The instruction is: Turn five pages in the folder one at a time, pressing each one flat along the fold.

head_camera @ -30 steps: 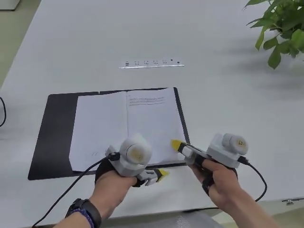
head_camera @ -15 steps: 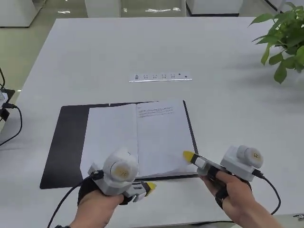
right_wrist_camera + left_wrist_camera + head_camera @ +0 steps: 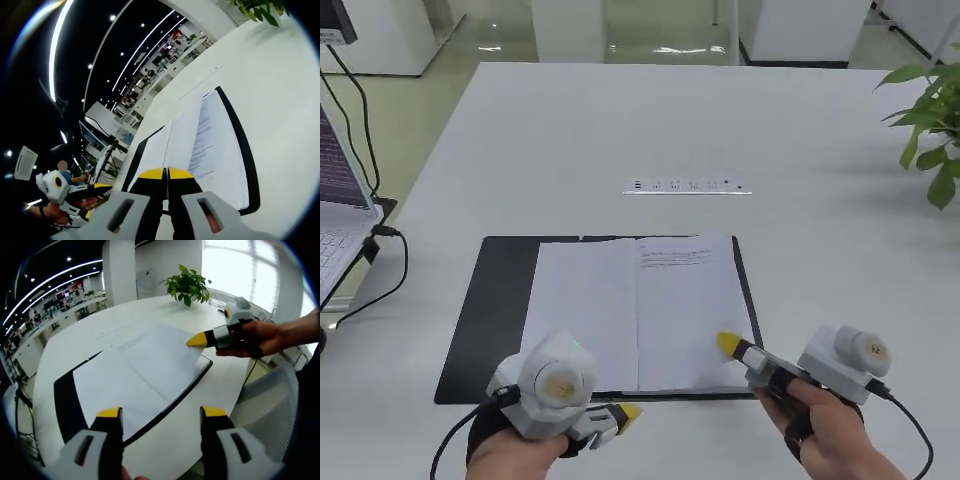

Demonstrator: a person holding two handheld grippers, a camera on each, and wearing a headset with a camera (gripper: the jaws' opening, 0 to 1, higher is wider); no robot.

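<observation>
Head view shows the folder (image 3: 500,310) open by the table's (image 3: 620,120) front edge, right page (image 3: 690,310) unlifted; left claw (image 3: 160,412) gapes empty, right claw (image 3: 728,344) pinched closed.

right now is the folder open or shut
Open: the folder lies spread flat on the table, white pages showing on both sides of the fold.

**Black folder, white pages, yellow tips**

I see a black folder (image 3: 480,320) with white pages (image 3: 585,310). Faint grey print lines cross the top of the right one. The table (image 3: 620,110) is plain white. My left gripper (image 3: 625,411) at seven o'clock and right gripper (image 3: 728,345) at five are white with yellow tips. The plant (image 3: 187,285) at two o'clock is green.
</observation>
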